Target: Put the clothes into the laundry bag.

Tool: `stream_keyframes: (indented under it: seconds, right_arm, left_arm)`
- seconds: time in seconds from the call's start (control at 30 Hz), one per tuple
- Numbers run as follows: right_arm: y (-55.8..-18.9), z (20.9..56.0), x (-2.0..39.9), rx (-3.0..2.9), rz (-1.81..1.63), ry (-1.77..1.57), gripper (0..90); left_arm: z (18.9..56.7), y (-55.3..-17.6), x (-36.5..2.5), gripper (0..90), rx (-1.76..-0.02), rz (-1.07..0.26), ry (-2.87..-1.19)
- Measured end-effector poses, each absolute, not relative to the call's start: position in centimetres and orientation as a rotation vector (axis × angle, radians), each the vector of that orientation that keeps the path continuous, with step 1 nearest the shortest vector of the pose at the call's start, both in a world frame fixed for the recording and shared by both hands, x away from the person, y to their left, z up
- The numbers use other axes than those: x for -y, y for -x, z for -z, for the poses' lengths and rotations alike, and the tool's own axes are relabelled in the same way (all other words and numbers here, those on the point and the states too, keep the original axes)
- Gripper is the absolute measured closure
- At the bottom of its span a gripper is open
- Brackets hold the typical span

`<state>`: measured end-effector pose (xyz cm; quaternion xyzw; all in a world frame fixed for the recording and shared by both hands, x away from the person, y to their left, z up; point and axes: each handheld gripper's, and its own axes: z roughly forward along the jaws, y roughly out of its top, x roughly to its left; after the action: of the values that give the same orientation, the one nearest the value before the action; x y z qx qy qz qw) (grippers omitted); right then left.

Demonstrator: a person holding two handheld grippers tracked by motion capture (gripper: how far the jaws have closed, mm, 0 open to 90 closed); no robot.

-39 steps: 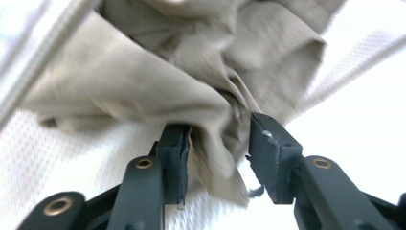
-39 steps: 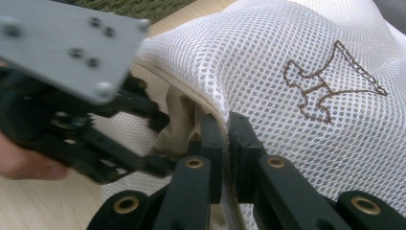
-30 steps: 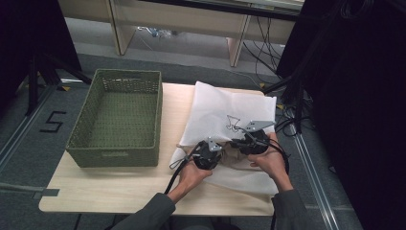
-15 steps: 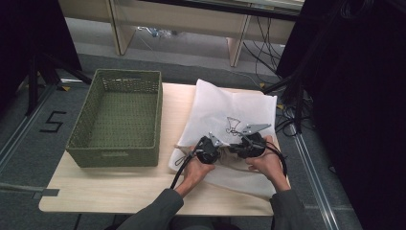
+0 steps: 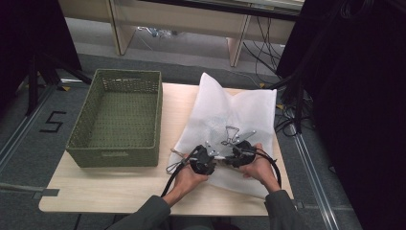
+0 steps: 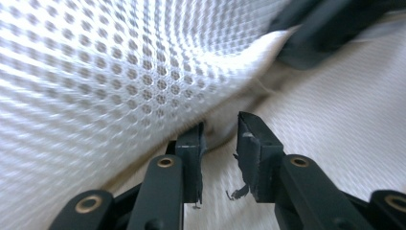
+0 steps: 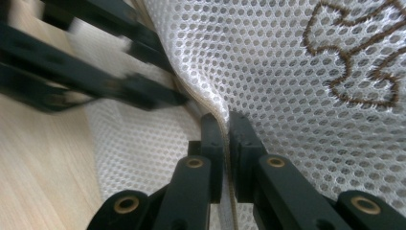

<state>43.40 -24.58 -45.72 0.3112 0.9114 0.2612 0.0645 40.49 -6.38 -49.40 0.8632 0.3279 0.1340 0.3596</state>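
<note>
White mesh bag [image 5: 230, 120] lies spread on the right half of the wooden table [image 5: 119, 184], its near edge gathered between the two grippers; a green woven basket [image 5: 117, 120] stands just left of it, with nothing visible inside. Right gripper [image 5: 242, 155]: in the right gripper view its jaws are pinched nearly together on the bag's seamed edge [image 7: 225, 129], fabric rising between the pads, brown stitched motif [image 7: 359, 52] off to the upper right. Left gripper [image 5: 203, 160]: its jaws have just been opening; the left gripper view shows a narrow gap between the fingers [image 6: 191, 153], a fold of mesh [image 6: 218, 136] in that gap but the pads not pressing on it. Compared with a second ago, both hands sit closer to the person's edge of the table, and the near flap of the bag looks drawn in with them. Reading: the left side has let go of its pinch while the right keeps the hem, so this looks like a regrip partway through folding or lifting the bag, likely towards the basket. Bag is now held at one point only; it may sag or twist on the left until a new grip is taken. Motion blur in the left gripper view, so finer contact there is uncertain.
</note>
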Motion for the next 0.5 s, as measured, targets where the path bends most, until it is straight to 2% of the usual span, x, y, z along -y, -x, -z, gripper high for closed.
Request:
stream_keyframes:
  seconds: [0.1, 0.23, 0.5]
  right_arm:
    - [-43.5, 46.1, 24.4, -2.773, -0.762, -0.948, 87.0]
    - [-43.2, 46.4, 24.1, -2.785, -0.731, -0.975, 87.0]
    - [-43.6, 47.8, 23.8, -2.818, -0.659, -0.952, 86.9]
  left_arm:
    - [48.7, -39.5, 5.6, 71.6, -0.819, -0.327, -2.234]
    - [48.2, -38.5, 4.3, 77.9, -0.775, -0.313, -2.264]
    - [49.7, -38.0, 2.2, 84.1, -0.752, -0.25, -2.309]
